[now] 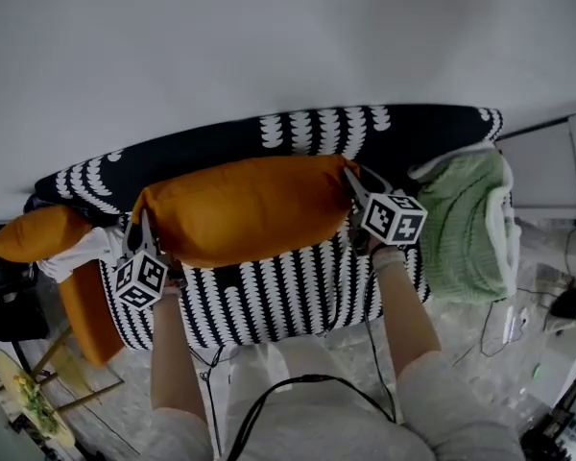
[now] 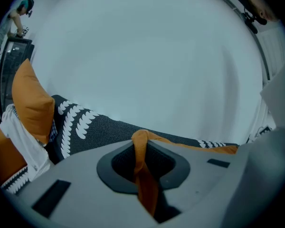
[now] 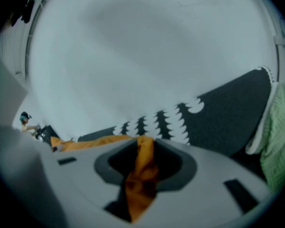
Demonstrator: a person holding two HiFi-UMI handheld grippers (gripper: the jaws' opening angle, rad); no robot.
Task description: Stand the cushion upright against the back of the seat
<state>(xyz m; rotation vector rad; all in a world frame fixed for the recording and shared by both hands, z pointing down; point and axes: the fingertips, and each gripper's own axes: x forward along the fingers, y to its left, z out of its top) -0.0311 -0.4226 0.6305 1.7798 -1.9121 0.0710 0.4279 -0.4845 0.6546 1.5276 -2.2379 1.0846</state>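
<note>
Head view shows the orange cushion (image 1: 245, 209) lying lengthwise across the patterned seat (image 1: 278, 296). Its long axis runs side to side, parallel to the seat back (image 1: 211, 147) right behind it. The left tool (image 1: 144, 230) is at the cushion's left end and the right tool (image 1: 353, 188) at its right end, so each hand is nearest its own corner and the bulk of the cushion spans between them. In the gripper views each tool is clenched on a fold of orange fabric, the left tightly, the right on a thicker bunch. The cushion looks raised on its long edge, close to the back. The next move probably calls for both ends to be pushed away evenly, so neither corner twists forward
</note>
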